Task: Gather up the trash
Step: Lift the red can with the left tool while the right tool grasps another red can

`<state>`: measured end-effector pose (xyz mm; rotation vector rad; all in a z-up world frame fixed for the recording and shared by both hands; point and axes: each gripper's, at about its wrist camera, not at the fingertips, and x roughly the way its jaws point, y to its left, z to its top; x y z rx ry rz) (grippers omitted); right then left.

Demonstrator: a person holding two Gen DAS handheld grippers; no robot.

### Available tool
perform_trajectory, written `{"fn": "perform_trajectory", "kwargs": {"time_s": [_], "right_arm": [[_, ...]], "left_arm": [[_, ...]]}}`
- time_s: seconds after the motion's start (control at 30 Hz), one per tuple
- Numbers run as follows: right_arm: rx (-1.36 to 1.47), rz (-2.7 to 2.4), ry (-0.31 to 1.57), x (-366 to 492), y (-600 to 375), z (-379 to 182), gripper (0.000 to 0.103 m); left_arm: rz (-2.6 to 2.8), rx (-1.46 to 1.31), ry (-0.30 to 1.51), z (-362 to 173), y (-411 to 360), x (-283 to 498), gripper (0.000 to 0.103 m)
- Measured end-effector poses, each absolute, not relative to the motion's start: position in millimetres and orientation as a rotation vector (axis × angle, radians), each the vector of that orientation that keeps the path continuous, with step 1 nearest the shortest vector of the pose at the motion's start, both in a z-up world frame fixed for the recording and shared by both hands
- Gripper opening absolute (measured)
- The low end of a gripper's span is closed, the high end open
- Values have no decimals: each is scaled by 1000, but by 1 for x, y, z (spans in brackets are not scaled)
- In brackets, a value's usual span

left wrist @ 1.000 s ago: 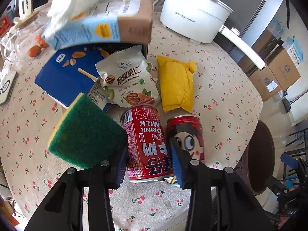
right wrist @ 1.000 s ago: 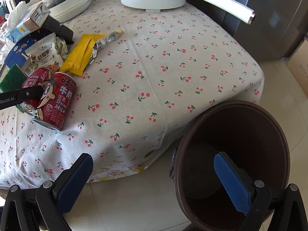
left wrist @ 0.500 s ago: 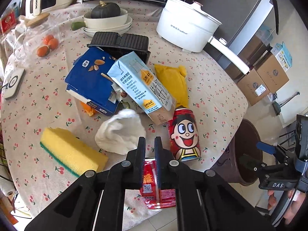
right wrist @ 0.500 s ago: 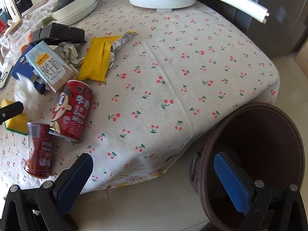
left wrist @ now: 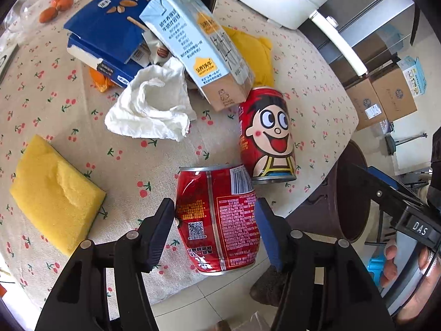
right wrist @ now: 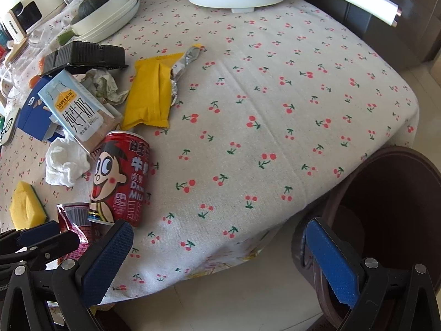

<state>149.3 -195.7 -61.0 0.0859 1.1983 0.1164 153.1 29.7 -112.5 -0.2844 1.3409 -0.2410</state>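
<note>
Now left tool (left wrist: 215, 218) jaws, just opening, flank dented can (left wrist: 217, 220) at desk (left wrist: 317, 115) edge; right tool (right wrist: 220, 259) open, empty.

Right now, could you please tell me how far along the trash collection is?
Done: nothing shows in the brown bin yet. In hand: the left gripper, whose jaws have just been opening, straddles the dented red can at the edge of the table; the right gripper hangs open by the bin. Left: the cartoon milk can, milk carton, crumpled tissue and yellow wrapper.
</note>
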Motion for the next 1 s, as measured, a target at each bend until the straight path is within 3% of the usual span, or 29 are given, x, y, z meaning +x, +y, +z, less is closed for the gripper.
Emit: {"fn": "perform_trajectory", "kwargs": {"time_s": [0.3, 0.33, 0.43, 1.0], "right_arm": [[96, 86, 1208, 144, -216, -63, 103], [95, 85, 1208, 144, -216, -62, 103], [89, 84, 1207, 144, -215, -62, 103], [85, 134, 1215, 152, -177, -65, 103]], "left_arm": [[-232, -308, 1362, -125, 25, 154, 62], [-236, -300, 1359, -124, 24, 153, 60], [-260, -266, 1359, -125, 20, 152, 39], [-196, -175, 1213, -84, 64, 138, 34]]}}
